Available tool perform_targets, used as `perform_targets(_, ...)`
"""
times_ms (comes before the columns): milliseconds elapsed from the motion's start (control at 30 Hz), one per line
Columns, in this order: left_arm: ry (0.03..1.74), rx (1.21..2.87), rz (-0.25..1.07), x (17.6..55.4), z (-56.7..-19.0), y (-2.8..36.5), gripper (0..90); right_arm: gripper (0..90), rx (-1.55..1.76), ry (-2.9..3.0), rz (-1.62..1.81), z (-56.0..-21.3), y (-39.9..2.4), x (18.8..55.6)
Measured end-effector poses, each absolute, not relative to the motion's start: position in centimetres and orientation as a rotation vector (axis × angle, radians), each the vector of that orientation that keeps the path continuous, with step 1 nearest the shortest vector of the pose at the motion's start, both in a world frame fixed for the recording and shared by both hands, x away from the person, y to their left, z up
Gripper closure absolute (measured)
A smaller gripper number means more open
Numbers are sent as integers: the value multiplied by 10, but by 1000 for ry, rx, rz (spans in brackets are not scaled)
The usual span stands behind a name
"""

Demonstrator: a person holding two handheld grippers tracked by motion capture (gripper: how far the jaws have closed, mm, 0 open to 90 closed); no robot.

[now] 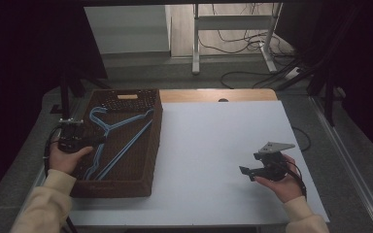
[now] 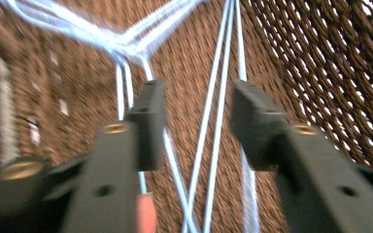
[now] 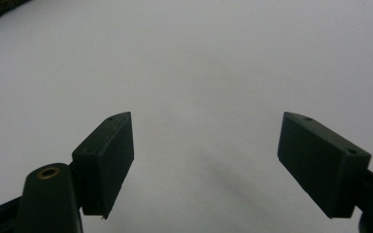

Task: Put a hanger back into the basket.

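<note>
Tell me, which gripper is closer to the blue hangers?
Left. The left gripper is inside the basket, right over the hangers. The right gripper is far off over the table.

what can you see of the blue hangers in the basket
The light blue hangers look like thin wire, several stacked flat on the floor of the brown woven basket, hooks toward its far left corner, long bars running diagonally. The exact count is unclear. In the left gripper view their wires cross between the open jaws of the left tool, which does not press on them.
</note>
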State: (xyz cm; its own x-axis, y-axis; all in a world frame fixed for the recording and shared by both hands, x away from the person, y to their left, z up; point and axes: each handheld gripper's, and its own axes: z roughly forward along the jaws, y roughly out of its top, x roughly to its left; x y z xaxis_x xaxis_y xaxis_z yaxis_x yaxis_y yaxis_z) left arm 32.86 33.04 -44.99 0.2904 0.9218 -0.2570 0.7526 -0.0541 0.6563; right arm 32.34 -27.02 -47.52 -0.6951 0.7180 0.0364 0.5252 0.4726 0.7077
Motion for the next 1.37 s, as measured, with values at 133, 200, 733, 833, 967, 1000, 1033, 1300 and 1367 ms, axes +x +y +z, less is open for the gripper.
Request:
perform_targets(133, 1452, 1844, 362, 322, -438, 323, 382, 211, 1062, 2457, 1041, -475, -270, 323)
perform_targets(200, 1424, 1846, 368, 319, -435, 320, 350, 210, 1062, 2457, 1041, -475, -270, 323)
perform_targets(733, 1035, 1890, 205, 275, -416, 245, 260, 206, 1040, 2444, 1103, -468, -271, 321)
perform_targets(833, 1015, 1898, 196, 269, -419, 240, 256, 207, 1040, 2427, 1135, -464, -272, 320)
perform_targets(967, 998, 1918, 184, 262, -424, 234, 250, 206, 1039, 2406, 1168, -459, -275, 320)
perform_targets(1000, 996, 1920, 184, 262, -425, 233, 248, 206, 1039, 2402, 1172, -458, -275, 320)
perform_targets(1033, 994, 1920, 183, 261, -425, 233, 247, 206, 1036, 2399, 1174, -457, -276, 320)
perform_targets(1300, 993, 1904, 192, 260, -423, 231, 241, 206, 1034, 2383, 1208, -454, -279, 319)
perform_targets(1367, 993, 1905, 197, 259, -423, 231, 238, 206, 1032, 2376, 1220, -453, -280, 321)
